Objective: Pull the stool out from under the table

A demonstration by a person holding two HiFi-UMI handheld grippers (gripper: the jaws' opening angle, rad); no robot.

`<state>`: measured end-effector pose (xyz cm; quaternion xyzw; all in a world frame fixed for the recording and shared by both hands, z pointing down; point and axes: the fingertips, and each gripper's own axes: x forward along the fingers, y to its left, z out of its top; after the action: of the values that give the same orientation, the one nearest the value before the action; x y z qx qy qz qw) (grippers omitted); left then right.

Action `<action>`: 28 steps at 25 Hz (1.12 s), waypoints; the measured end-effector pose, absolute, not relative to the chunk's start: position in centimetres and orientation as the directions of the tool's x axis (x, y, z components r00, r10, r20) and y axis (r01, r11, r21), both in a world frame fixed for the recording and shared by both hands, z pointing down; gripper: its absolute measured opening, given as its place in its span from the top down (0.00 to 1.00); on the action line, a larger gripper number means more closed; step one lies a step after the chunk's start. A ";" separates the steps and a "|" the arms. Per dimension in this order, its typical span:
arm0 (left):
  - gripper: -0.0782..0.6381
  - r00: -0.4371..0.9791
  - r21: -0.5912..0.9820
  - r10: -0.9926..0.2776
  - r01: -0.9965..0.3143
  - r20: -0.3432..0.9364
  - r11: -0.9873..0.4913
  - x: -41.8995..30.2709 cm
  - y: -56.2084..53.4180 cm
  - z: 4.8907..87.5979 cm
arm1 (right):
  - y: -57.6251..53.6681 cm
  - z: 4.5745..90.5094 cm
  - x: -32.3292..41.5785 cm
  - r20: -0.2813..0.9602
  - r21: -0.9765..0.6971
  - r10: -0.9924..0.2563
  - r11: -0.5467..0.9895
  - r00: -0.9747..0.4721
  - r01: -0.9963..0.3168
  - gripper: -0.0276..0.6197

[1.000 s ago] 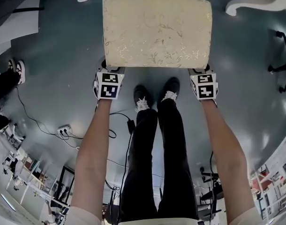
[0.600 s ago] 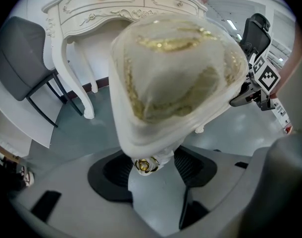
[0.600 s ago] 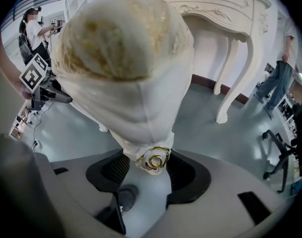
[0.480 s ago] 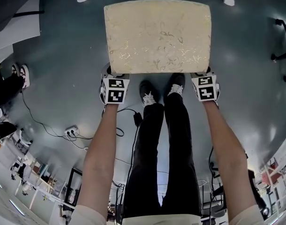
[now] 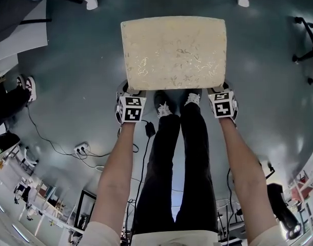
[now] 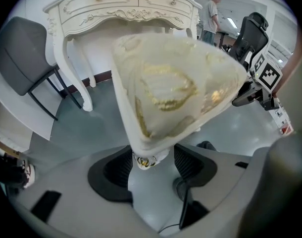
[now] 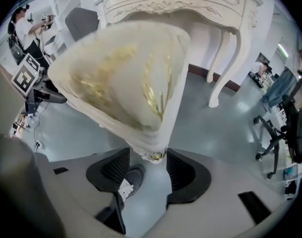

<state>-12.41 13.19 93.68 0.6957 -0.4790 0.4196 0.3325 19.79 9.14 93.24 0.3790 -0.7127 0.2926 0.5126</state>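
The stool [image 5: 173, 53] has a cream cushion with a gold pattern and stands on the grey floor just in front of my feet. My left gripper [image 5: 130, 92] grips its near left corner, and my right gripper [image 5: 221, 90] its near right corner. In the left gripper view that corner [image 6: 147, 158] sits between the black pads [image 6: 115, 170] of the left gripper [image 6: 150, 165]. The right gripper [image 7: 147, 166] likewise clamps a corner [image 7: 153, 154]. The ornate white table [image 6: 126, 9] stands beyond the stool, with its curved feet [image 5: 87, 3] at the top of the head view.
My shoes [image 5: 164, 106] are tucked under the stool's near edge. A power strip with cables [image 5: 79, 148] lies on the floor to the left. An office chair base [image 5: 305, 40] stands right, a grey chair [image 6: 22, 48] beside the table. People stand in the background.
The stool has come away from the table towards me, with both grippers still on its near corners. I have stepped back, and the table's feet now lie farther from the stool.
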 end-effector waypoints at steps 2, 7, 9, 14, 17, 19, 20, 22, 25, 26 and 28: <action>0.51 0.190 0.067 -0.401 -0.952 0.896 -0.300 -12.6 13.6 92.4 | 9.8 91.8 19.5 0.952 -0.040 -0.239 0.521 -0.190 -0.853 0.55; 0.52 0.202 0.099 -0.408 -0.961 0.890 -0.259 -11.8 14.8 88.4 | 10.5 87.5 19.7 0.946 -0.046 -0.258 0.495 -0.197 -0.868 0.55; 0.52 0.195 0.092 -0.417 -0.962 0.888 -0.255 -11.7 15.4 86.6 | 11.1 85.6 19.8 0.941 -0.047 -0.272 0.479 -0.199 -0.877 0.55; 0.56 0.222 0.083 -0.455 -0.948 0.862 -0.306 -10.8 14.9 81.1 | 11.1 79.9 18.5 0.926 -0.061 -0.307 0.453 -0.220 -0.889 0.55; 0.56 0.234 0.095 -0.464 -0.948 0.855 -0.303 -10.5 14.6 78.0 | 11.3 76.8 17.6 0.916 -0.067 -0.326 0.450 -0.234 -0.891 0.55; 0.56 0.243 0.095 -0.473 -0.945 0.847 -0.314 -10.1 14.6 75.8 | 12.0 74.4 16.8 0.914 -0.085 -0.317 0.458 -0.253 -0.885 0.55; 0.56 0.244 0.092 -0.484 -0.944 0.841 -0.316 -10.0 14.5 74.8 | 12.3 73.2 16.2 0.913 -0.093 -0.312 0.469 -0.264 -0.878 0.55; 0.56 0.243 0.085 -0.503 -0.945 0.829 -0.315 -10.0 14.4 73.2 | 12.6 71.0 15.5 0.908 -0.098 -0.313 0.490 -0.280 -0.866 0.55; 0.56 0.246 0.090 -0.499 -0.945 0.831 -0.315 -10.0 15.0 70.6 | 12.8 67.6 15.0 0.897 -0.106 -0.335 0.471 -0.288 -0.876 0.55; 0.56 0.250 0.096 -0.499 -0.945 0.830 -0.313 -10.0 15.3 69.7 | 13.0 66.5 14.8 0.892 -0.111 -0.345 0.460 -0.292 -0.881 0.55; 0.56 0.267 0.121 -0.507 -0.946 0.819 -0.302 -9.9 15.5 66.9 | 13.1 64.1 14.0 0.877 -0.112 -0.370 0.465 -0.308 -0.878 0.55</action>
<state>-9.93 15.48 66.90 0.7296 -0.4977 0.3445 0.3182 14.04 13.10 64.14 0.4168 -0.7484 0.3062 0.4152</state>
